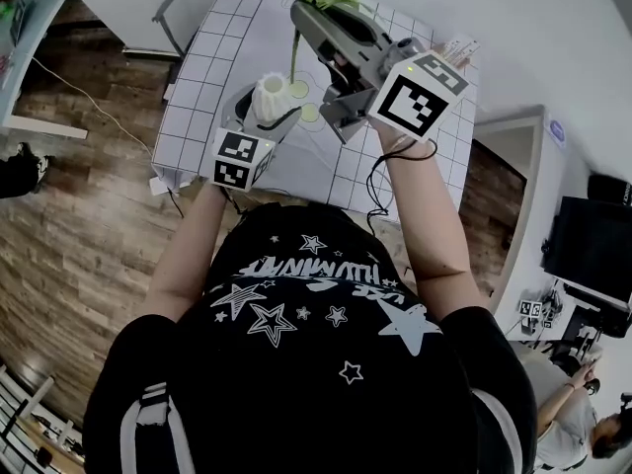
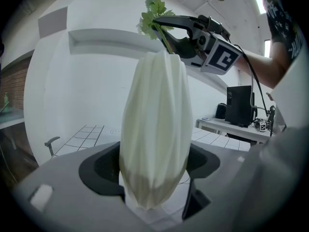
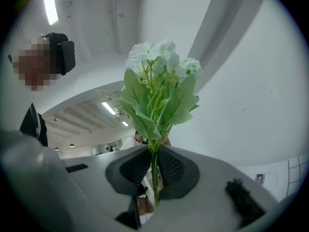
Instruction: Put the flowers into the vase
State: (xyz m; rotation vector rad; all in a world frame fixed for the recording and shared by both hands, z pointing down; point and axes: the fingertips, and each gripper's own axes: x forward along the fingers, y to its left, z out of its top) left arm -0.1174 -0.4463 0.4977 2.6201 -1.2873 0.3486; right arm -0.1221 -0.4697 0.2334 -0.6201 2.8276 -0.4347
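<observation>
An office-like lab: gridded table (image 1: 197,117), monitor (image 1: 591,250), wood floor (image 1: 79,225).

Cream-white ribbed vase (image 2: 154,129) between the grey, black-padded jaws of the left tool (image 2: 153,175). Flowers (image 3: 159,88) in the right tool (image 3: 154,170): white blooms, green leaves and stem. Marker cubes (image 1: 418,92) black-and-white squares. Table (image 1: 207,87) under the tools white, dark grid lines. Shirt (image 1: 316,363) black, white stars. Floor (image 1: 79,225) brown wood.

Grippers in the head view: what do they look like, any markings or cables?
The left gripper and right gripper are grey moulded bodies, each carrying a white cube with black square markers. Their pads are dark. A black cable loops off the right gripper. The person wears a black short-sleeved T-shirt with white stars.
</observation>
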